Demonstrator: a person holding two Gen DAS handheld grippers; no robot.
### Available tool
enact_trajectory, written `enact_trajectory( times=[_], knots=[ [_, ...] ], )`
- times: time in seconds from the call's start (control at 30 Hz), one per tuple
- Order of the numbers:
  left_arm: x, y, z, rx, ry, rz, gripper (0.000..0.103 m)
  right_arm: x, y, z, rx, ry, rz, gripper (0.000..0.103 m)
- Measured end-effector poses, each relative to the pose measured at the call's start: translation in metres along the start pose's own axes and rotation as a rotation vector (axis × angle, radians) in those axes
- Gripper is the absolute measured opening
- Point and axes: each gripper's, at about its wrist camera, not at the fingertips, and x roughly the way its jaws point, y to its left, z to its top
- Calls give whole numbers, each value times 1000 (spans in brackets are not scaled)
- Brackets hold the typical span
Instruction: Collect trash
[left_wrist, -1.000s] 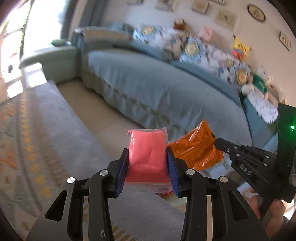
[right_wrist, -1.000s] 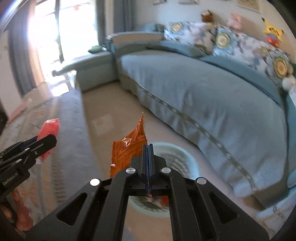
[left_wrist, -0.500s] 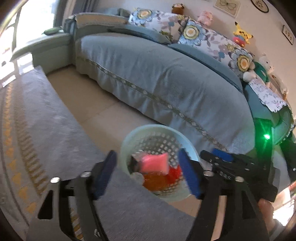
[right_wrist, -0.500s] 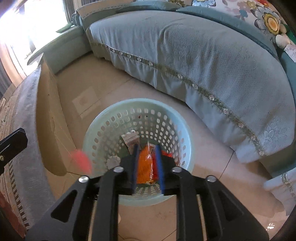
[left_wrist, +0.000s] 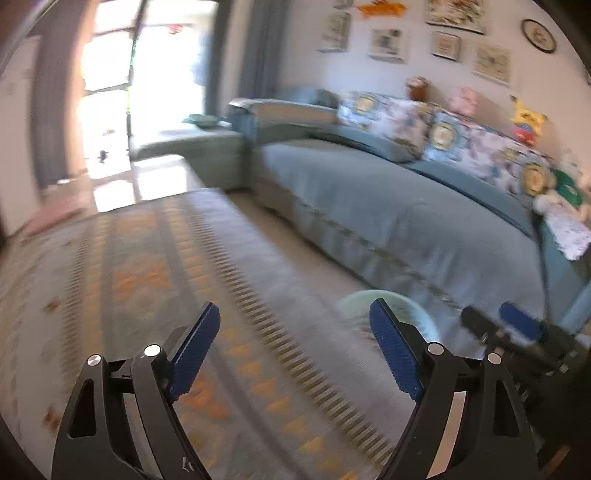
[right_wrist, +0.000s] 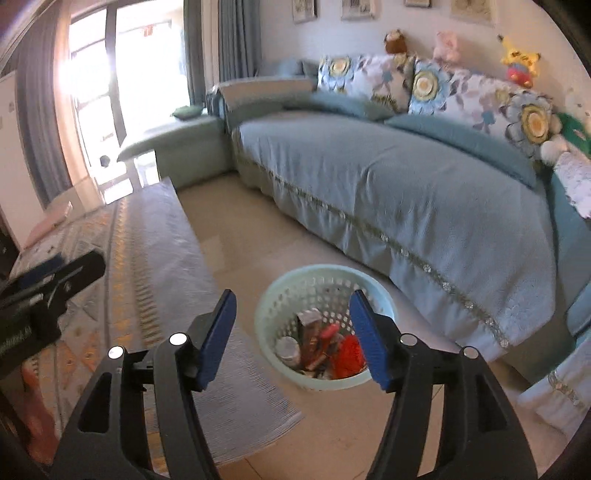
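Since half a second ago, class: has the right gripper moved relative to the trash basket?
Yes. The right gripper has drawn up and back from the basket, which now looks smaller against the sofa; its jaws stand wide and empty.

The floor (right_wrist: 369, 435) was pale beige tile, and on it stood a pale green perforated basket (right_wrist: 275, 295), just beside the corner of a worktop (right_wrist: 155, 243) draped in a grey patterned cloth (right_wrist: 236, 398) with orange diamond shapes and a toothed stripe; the cloth's striped end hung over the worktop's near edge by the basket. The basket held mixed trash (right_wrist: 325, 350), among it a red wrapper, a round lid and a small carton; in the left wrist view the same cloth (left_wrist: 155, 280) and basket rim (left_wrist: 354, 299) appeared blurred. A sofa (right_wrist: 388, 184) under a blue-grey cover stood on the floor beyond the basket, its trimmed hem reaching down to the tiles.
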Motion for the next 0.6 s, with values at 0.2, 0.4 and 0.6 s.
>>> enact_trajectory(
  times=[0.2,0.4,0.6],
  knots=[
    [-29,27,-26,-67,-16,59,81,-38,25,-13,-44,-100,-6,60],
    [-33,38,-26,-62,-42,109,81,-53,44,-25,-83,-135,-35,60],
    [-27,44,-28,-109,-27,128,81,-58,67,-28,-132,-170,-26,60]
  ],
)
